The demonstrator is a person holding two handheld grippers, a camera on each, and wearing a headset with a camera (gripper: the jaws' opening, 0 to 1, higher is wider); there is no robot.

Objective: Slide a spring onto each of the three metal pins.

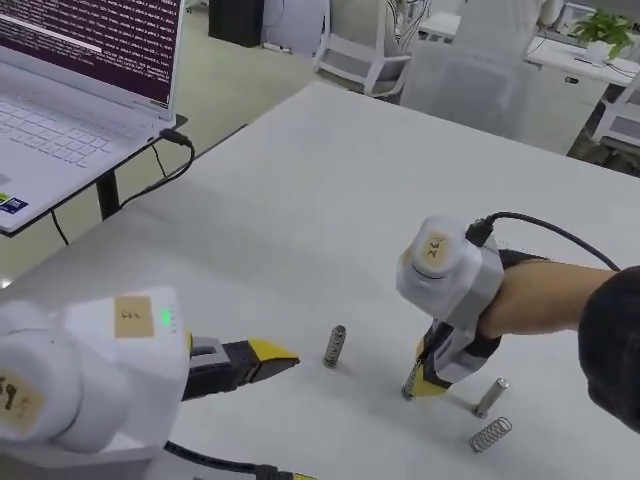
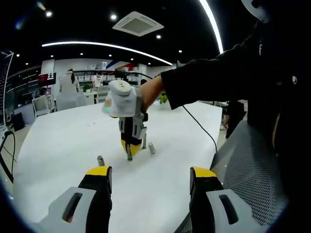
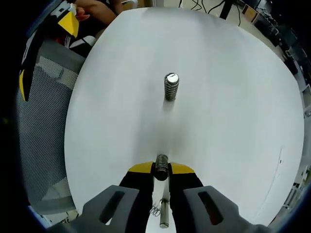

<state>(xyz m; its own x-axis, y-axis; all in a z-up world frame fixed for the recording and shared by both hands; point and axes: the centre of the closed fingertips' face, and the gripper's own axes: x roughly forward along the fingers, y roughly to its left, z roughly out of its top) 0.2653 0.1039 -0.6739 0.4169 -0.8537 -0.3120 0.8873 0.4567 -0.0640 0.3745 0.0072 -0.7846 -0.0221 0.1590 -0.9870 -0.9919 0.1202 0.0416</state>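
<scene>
An upright metal pin with a spring on it [image 1: 335, 345] stands mid-table, also seen from above [image 3: 170, 86] and low on the table [image 2: 100, 160]. My right gripper [image 1: 425, 380] points down at the table and is shut on a second spring [image 3: 161, 167], which stands upright between the yellow tips; I cannot tell whether a pin is inside it. Right of it stands a bare pin [image 1: 490, 397], with a loose spring [image 1: 490, 434] lying beside it. My left gripper [image 1: 270, 358] hovers open and empty to the left of the sprung pin, facing the right gripper [image 2: 129, 148].
An open laptop [image 1: 60, 100] sits on a stand at the left, its cable [image 1: 170, 165] hanging by the white table's edge [image 1: 250, 125]. Office chairs [image 1: 360, 60] stand beyond the far edge. A mesh chair [image 3: 43, 121] is close to the near side.
</scene>
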